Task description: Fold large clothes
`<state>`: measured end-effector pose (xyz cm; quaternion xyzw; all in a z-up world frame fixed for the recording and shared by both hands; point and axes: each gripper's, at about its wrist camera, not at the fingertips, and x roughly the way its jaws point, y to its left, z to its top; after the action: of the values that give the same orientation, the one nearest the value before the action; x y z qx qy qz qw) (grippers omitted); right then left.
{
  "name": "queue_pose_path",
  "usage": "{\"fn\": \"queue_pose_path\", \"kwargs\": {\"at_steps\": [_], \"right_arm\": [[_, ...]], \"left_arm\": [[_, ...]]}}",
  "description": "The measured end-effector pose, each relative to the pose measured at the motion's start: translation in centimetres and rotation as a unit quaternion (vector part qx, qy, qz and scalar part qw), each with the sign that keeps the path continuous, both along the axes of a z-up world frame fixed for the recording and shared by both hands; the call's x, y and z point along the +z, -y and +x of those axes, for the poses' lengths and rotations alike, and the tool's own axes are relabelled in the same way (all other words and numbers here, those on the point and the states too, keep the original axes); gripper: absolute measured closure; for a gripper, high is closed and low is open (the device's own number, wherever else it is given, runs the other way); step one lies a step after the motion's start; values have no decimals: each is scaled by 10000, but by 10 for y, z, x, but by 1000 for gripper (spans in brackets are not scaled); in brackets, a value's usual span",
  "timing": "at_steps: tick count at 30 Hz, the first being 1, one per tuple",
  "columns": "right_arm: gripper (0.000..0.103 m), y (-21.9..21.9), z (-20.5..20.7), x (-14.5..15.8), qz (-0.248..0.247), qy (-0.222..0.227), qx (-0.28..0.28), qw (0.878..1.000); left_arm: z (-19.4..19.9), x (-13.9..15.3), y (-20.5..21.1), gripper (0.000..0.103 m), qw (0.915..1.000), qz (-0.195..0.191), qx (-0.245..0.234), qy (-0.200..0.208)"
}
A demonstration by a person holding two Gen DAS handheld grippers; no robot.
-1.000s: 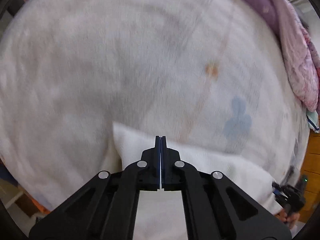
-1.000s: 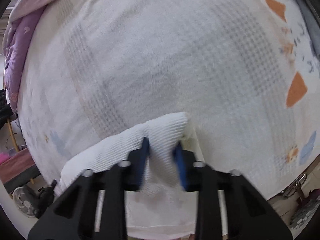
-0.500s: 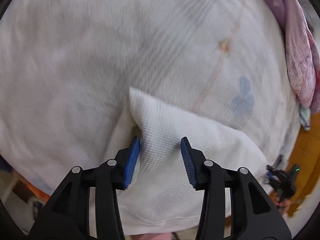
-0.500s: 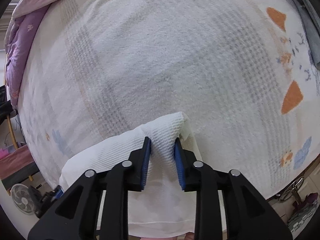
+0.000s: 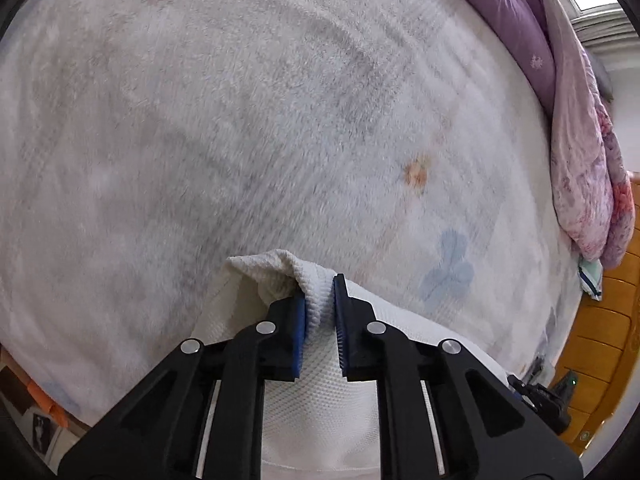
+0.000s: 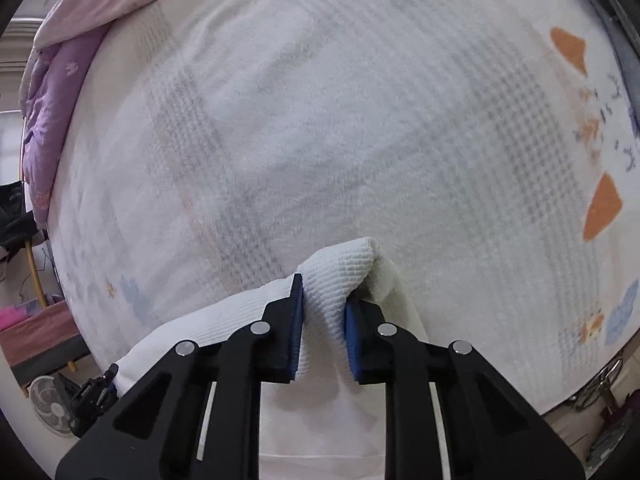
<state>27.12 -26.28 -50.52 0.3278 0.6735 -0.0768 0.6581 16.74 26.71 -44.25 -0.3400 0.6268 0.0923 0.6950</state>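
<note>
- Between the blue pads of the left tool (image 5: 320, 312), a bunched corner of the white garment (image 5: 320, 412) stood pinched; the jaws were closing, and the pads already pressed the fold from both sides.
- At the right tool (image 6: 324, 312) the same held: its jaws were closing on the other gathered corner of the garment (image 6: 336, 276), with cloth squeezed between the pads.
- Both tools pointed steeply down, side by side along the near edge of the garment, each gripping a raised hump of cloth just past its fingertips.
- The garment lay on the bed, spread across the bedspread (image 5: 248, 120) at its near side, the stretch between the two corners sagging flat toward the bed's edge.
- Judged by its waffle weave and the way it puckered, it looked soft, light and limp: it would likely droop and trail when lifted, with no stiffness to keep a crease.
- Corners seemed the right hold, since a pinch taken mid-panel would probably drag only one layer.
- Farther out, a purple and pink quilt (image 5: 576, 128) was heaped along the far edge of the bed, well apart from the garment.
</note>
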Motion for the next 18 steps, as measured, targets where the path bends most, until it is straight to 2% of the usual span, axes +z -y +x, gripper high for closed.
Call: {"fn": "queue_pose_path", "kwargs": {"at_steps": [3, 5, 6, 8, 9, 10, 12, 14, 15, 16, 17, 18], "right_arm": [[86, 3, 5, -15, 29, -94, -206, 9997], [82, 2, 6, -27, 84, -254, -341, 9991], [76, 3, 7, -26, 121, -307, -410, 9986], [59, 5, 4, -15, 155, -293, -333, 9989], [42, 5, 1, -5, 63, -210, -196, 9996], [38, 4, -5, 8, -234, -99, -2, 9997], [38, 1, -19, 25, -606, 17, 268, 9978], [41, -2, -39, 39, -708, 256, 438, 9962], [51, -7, -49, 46, -735, 453, 498, 9950], [60, -14, -64, 54, -725, 765, 652, 9923], [62, -18, -74, 54, -714, 870, 788, 9905], [67, -23, -81, 51, -671, 873, 918, 9897]], "left_arm": [[9, -21, -2, 90, 9997, 122, 3, -201], [14, -32, 1, 85, 9990, 218, -95, -368], [14, -30, 2, 85, 9989, 248, -146, -379], [13, -16, 5, 76, 9982, 318, -386, -320], [8, -5, 8, 57, 9965, 530, -581, -277], [5, 2, 12, 36, 9943, 779, -676, -278], [-11, 20, 17, 34, 9877, 1223, -952, -211], [-27, 30, 23, 37, 9854, 1294, -1098, -125], [-39, 36, 27, 46, 9828, 1406, -1195, -27], [-47, 38, 30, 49, 9808, 1475, -1278, 15], [-55, 38, 39, 51, 9785, 1545, -1367, 52], [-69, 37, 43, 58, 9774, 1549, -1435, 95]]}}
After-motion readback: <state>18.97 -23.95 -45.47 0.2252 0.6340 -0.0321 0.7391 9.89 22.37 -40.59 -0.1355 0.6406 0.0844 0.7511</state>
